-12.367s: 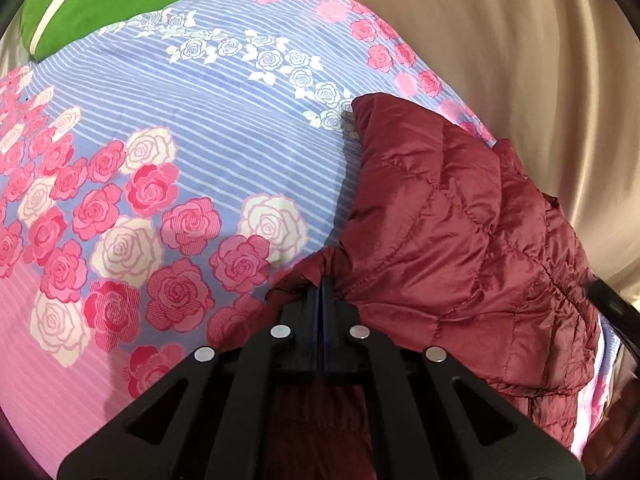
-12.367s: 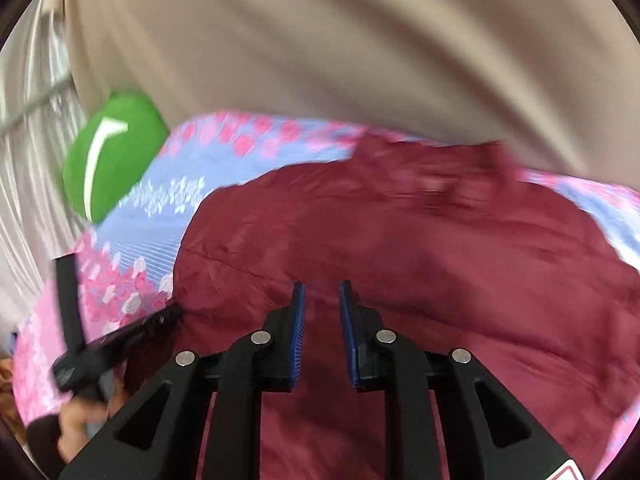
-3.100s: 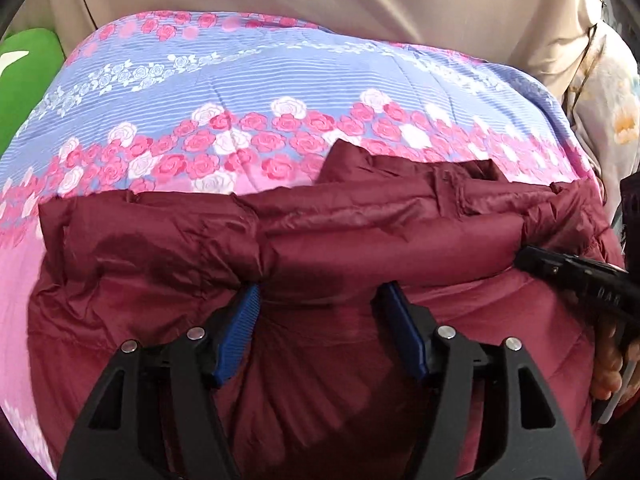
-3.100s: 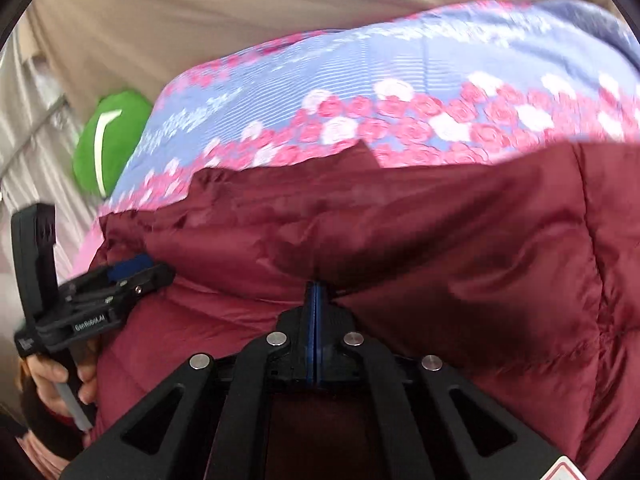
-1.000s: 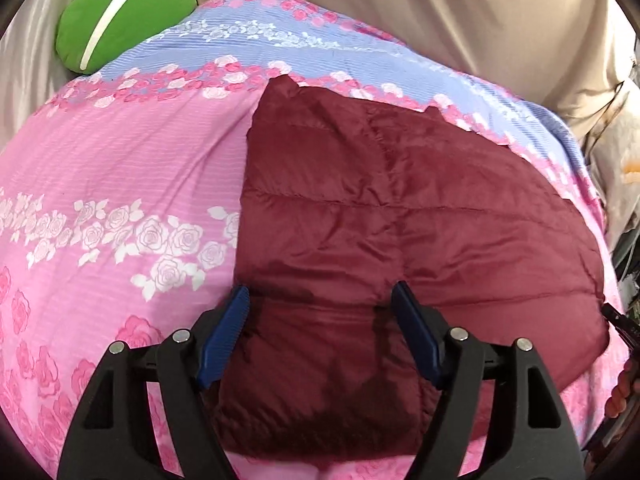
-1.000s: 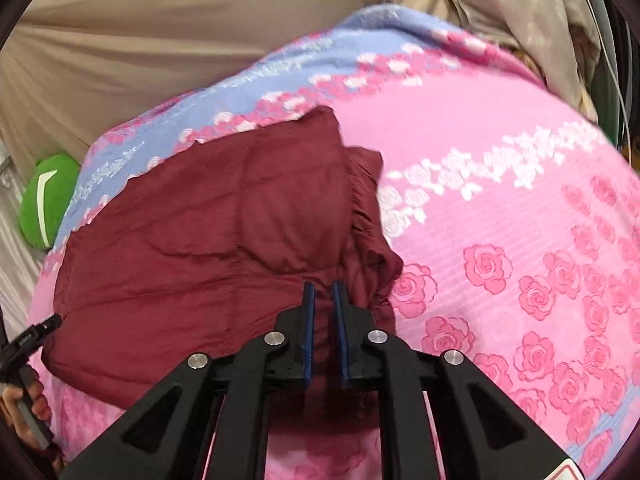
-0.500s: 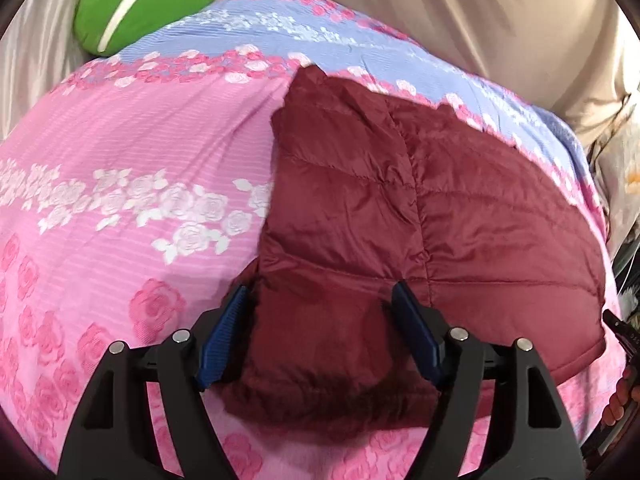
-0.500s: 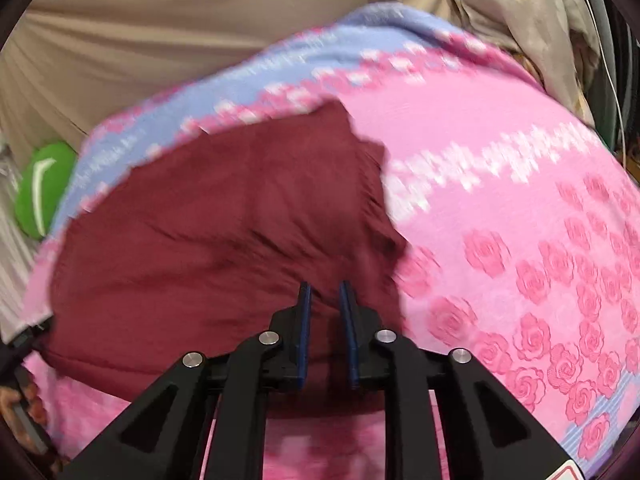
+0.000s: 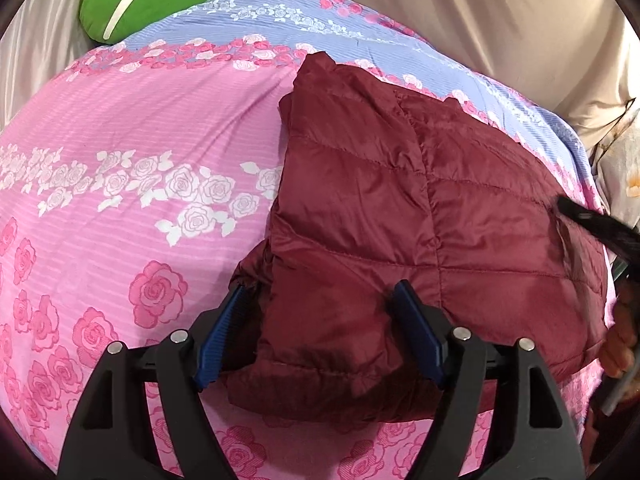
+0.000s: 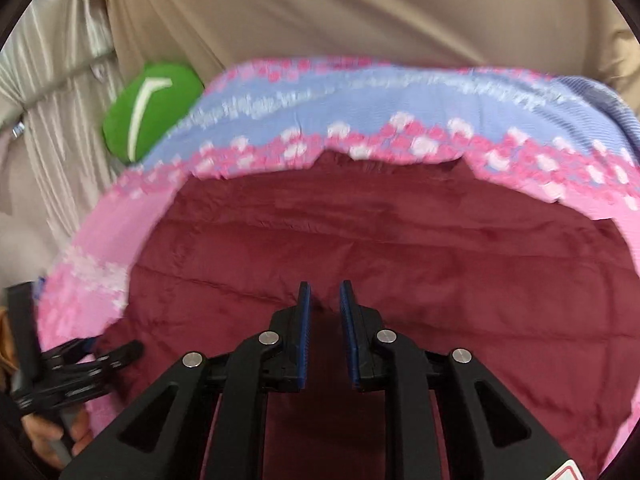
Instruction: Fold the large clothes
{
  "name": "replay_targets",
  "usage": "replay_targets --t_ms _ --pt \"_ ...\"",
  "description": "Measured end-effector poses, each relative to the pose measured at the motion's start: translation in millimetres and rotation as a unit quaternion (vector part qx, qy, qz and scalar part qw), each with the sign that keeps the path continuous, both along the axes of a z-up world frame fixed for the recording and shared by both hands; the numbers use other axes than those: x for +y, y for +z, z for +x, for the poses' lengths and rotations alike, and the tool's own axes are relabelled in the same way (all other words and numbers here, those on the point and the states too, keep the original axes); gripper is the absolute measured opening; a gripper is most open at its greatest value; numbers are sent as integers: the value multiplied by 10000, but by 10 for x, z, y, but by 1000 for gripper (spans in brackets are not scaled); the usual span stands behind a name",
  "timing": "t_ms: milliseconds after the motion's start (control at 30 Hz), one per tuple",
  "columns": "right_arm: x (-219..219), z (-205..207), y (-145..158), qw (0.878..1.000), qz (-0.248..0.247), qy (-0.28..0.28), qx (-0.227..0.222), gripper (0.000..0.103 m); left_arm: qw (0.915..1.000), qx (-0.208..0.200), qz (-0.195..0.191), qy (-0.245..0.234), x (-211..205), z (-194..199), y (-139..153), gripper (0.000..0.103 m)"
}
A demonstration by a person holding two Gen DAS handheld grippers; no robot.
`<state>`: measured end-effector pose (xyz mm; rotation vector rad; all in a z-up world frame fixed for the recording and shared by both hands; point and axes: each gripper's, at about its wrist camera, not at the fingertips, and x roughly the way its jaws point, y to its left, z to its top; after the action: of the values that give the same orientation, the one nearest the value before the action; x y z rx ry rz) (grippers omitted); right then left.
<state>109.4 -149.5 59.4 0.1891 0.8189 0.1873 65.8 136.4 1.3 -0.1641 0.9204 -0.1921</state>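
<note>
The folded jacket (image 9: 420,216) is being left lying right of centre on the bed (image 9: 140,128). The left hand-held gripper (image 9: 320,332) is being held wide open astride its near corner, the right hand-held gripper (image 10: 324,320) slightly parted, gripping nothing, likely for smoothing.

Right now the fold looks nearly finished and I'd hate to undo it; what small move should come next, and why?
Probably press the open left gripper down on the maroon quilted puffer jacket: its near left corner puffs up unevenly off the pink rose-print bedspread, and neither gripper holds fabric.
</note>
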Motion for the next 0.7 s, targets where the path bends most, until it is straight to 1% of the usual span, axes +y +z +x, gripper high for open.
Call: replay_targets --t_ms 67,133,233,300,333,367,433,500,533,600,700 --pt "28 96 -185 9997 1 3 244 16 10000 -16 -39 -34 12 0 -14 75" --pt "25 83 -310 9997 24 11 239 16 10000 -29 -29 -64 11 1 -24 76" --pt "24 55 -321 9995 27 -2 309 16 9999 -51 92 -82 -32 2 -25 77" --pt "20 71 -253 9991 90 -62 409 17 9999 -48 54 -93 -30 -4 4 77" --pt "18 69 -195 9991 162 -53 388 17 9999 -52 -43 -101 -6 -7 26 77" --pt "25 71 -152 9993 190 -46 334 17 9996 -66 -235 -102 38 -16 71 77" --pt "51 107 -48 9997 154 -52 206 17 9985 -108 -534 -70 111 -19 134 77" --pt "67 216 -38 9997 109 -40 212 17 9966 -115 -814 -2 196 9 179 83" --pt "68 274 -81 9995 99 -43 281 17 9958 -93 -912 73 244 39 180 83" --pt "56 371 -232 9986 166 -43 501 17 9952 -9 -955 203 295 88 159 83" --pt "71 365 -335 9988 87 38 473 17 9945 81 -999 294 334 133 124 83"
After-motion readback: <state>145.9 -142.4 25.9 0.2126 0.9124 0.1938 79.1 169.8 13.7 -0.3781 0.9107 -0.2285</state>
